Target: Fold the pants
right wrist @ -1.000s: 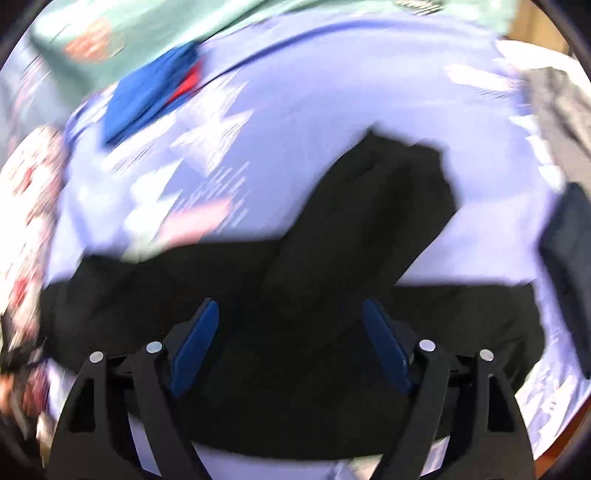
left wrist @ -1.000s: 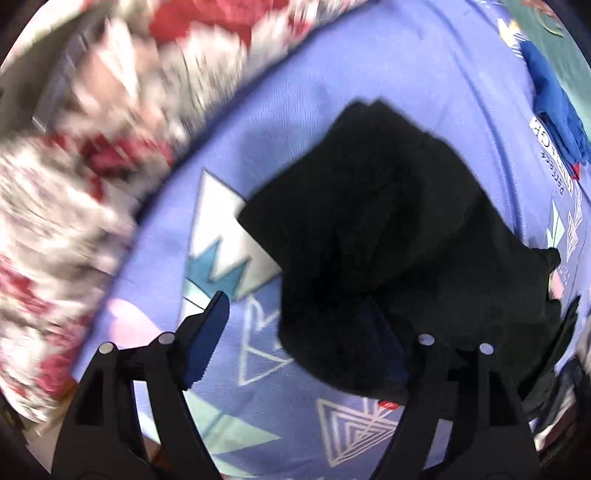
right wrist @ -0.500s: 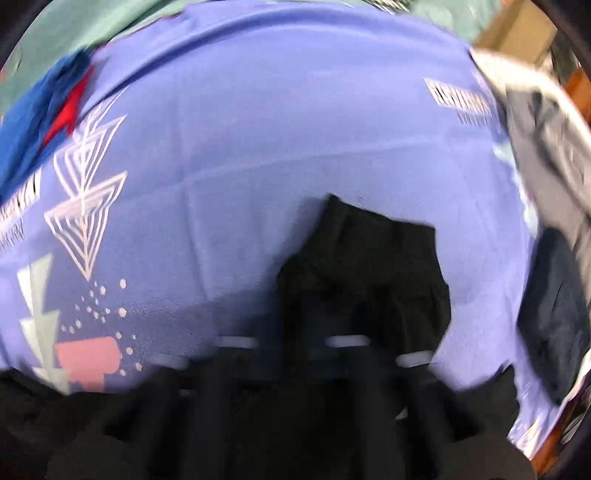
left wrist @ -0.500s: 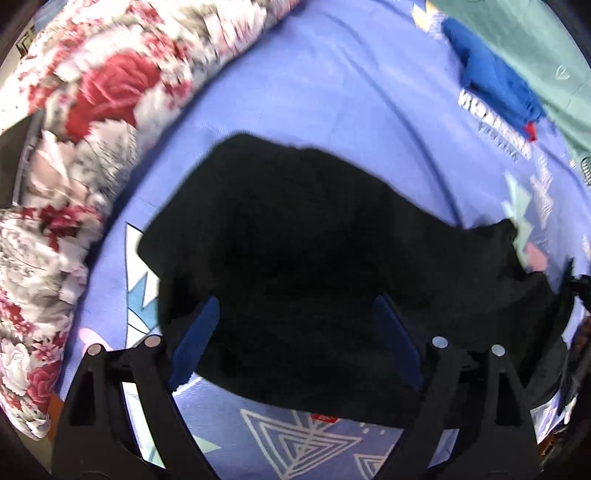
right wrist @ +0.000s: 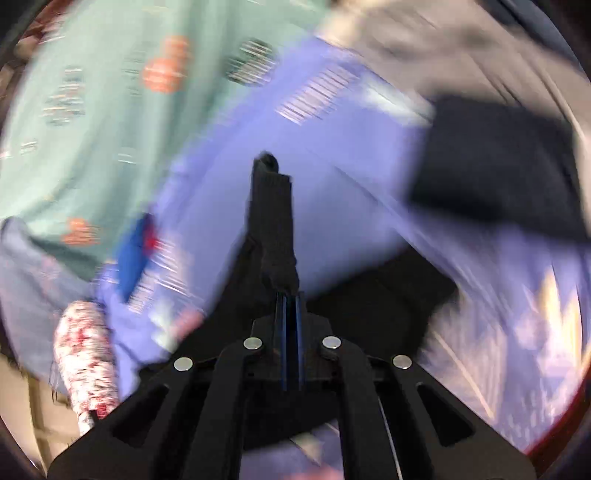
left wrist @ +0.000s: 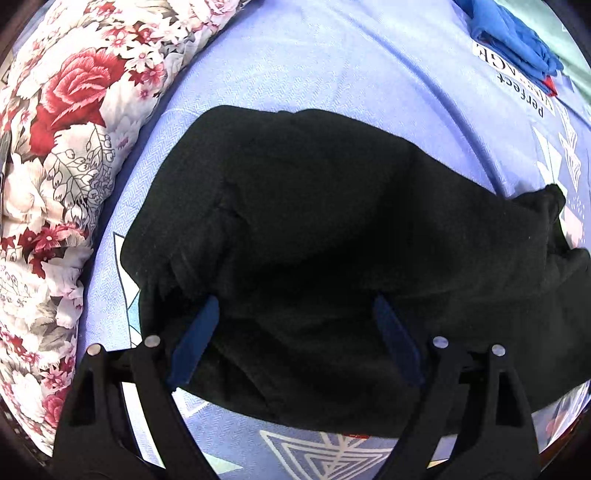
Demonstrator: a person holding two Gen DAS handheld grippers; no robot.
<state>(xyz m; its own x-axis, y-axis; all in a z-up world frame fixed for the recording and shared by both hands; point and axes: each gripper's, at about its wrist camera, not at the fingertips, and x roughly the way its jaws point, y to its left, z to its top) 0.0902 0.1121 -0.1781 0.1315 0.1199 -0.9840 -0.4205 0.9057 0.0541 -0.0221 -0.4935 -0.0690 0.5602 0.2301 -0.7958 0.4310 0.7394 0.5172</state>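
Black pants [left wrist: 332, 240] are lying bunched up on the purple bedsheet [left wrist: 332, 66], close to the sheet's edge where the flowery quilt [left wrist: 55, 147] runs along it. So we're mid-fold here, I'd say: the right tongs [right wrist: 290, 306] are clamped tight on a strip of the black fabric, which sticks up past the blue pads, probably a leg end or the waistband, can't tell which. The left tongs [left wrist: 295, 332] are spread wide and holding nothing, just hanging low over the near part of the pile.

Next move, my guess: the right side has to carry that pinched bit across and lay it flat over the rest, and the left needs to pin or grab a corner so the whole heap doesn't drag along.

Compared to a second ago: the right tongs were wide open over the pants, now they're shut on the cloth and swinging fast (view is a total blur). The left went from beside the pile, one pad over bare sheet, to right over it. There's also a blue garment [left wrist: 513, 33] off at the far edge of the sheet.
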